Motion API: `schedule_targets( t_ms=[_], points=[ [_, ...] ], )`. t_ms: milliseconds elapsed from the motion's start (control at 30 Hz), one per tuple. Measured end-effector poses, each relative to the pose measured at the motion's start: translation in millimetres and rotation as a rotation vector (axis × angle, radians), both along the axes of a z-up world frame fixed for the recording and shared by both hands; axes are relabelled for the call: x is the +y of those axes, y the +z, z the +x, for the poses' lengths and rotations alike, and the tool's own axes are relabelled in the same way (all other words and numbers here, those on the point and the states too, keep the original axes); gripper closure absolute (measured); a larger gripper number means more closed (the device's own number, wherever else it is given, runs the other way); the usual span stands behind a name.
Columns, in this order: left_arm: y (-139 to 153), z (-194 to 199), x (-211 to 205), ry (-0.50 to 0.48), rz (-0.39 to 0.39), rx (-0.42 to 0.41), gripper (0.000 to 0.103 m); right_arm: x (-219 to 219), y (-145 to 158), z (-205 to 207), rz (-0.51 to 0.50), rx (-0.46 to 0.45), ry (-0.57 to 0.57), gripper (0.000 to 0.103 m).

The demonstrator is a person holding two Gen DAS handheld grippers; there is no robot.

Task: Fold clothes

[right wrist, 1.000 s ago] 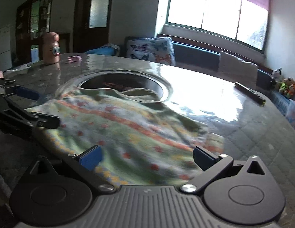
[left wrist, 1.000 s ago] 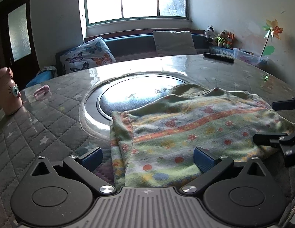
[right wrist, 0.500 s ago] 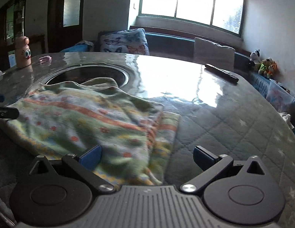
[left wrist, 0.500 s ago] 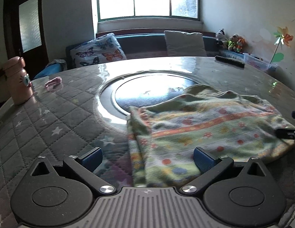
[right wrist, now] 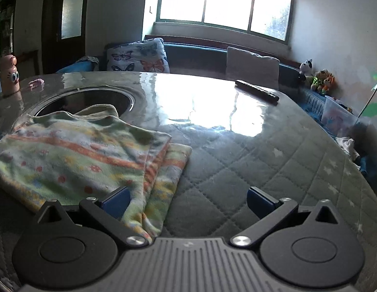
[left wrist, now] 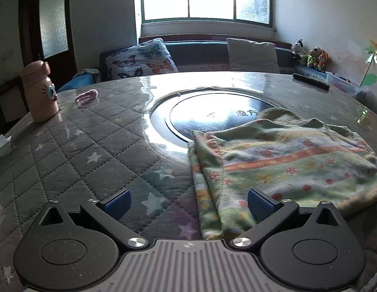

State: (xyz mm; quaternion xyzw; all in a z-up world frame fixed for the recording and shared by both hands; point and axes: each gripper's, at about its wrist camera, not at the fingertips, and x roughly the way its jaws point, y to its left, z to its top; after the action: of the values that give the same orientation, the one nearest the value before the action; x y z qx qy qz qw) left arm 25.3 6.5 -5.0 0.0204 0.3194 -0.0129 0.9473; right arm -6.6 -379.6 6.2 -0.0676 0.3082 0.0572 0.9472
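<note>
Step in hand: you are between folds, by my reading. The garment (left wrist: 285, 165) already lies doubled on the quilted table cover (left wrist: 79, 150), and neither tool has hold of it.
Left gripper (left wrist: 187, 200): spread wide and empty, hanging low at the garment's left edge; its right finger sits over the cloth, its left finger over bare quilting.
Right gripper (right wrist: 187, 199): also spread and empty, at the opposite edge; its left finger is over the stacked layers, its right finger over the cover.
Next move: you probably need to pick one end, pinch through all the layers at once, and carry it across for another fold. Take the corners evenly, or the stack will skew.
Garment, place: near side of the table, its far edge lapping onto the dark round inset (left wrist: 212, 116).
Garment, look: soft, fleecy, pale green with an orange stripe and small red flowers. Layered edges show at both ends, slightly offset, with mild wrinkles on top.
</note>
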Motion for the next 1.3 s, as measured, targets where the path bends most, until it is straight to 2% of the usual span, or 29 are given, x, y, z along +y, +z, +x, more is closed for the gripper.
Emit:
schedule_targets(
  t_ms=[333, 567, 667, 800, 967, 1067, 1200, 1300],
  points=[
    [-1, 1, 10, 0.038, -0.02, 0.016, 0.0, 69, 14, 33, -0.001, -0.036, 0.177, 0.0],
    [-2, 2, 12, 0.031, -0.033, 0.024, 0.0, 113, 7, 60, -0.057, -0.036, 0.23, 0.0],
    [-2, 2, 14, 0.026, -0.042, 0.027, 0.0, 116, 1, 63, -0.064, -0.023, 0.226, 0.0],
    [0, 2, 15, 0.02, -0.053, 0.028, 0.002, 114, 6, 59, -0.054, -0.022, 0.228, 0.0],
    [1, -1, 16, 0.013, -0.056, 0.025, 0.006, 124, 13, 41, -0.053, -0.051, 0.309, 0.002],
    [1, -2, 17, 0.014, -0.069, 0.03, 0.009, 138, 6, 35, -0.103, -0.034, 0.352, 0.009],
    [3, -6, 20, 0.01, -0.066, 0.021, 0.014, 143, 5, 27, -0.098, -0.015, 0.382, 0.017],
    [3, -9, 25, 0.012, -0.081, 0.021, 0.016, 147, 13, 16, -0.093, -0.021, 0.423, 0.019]
  ],
)
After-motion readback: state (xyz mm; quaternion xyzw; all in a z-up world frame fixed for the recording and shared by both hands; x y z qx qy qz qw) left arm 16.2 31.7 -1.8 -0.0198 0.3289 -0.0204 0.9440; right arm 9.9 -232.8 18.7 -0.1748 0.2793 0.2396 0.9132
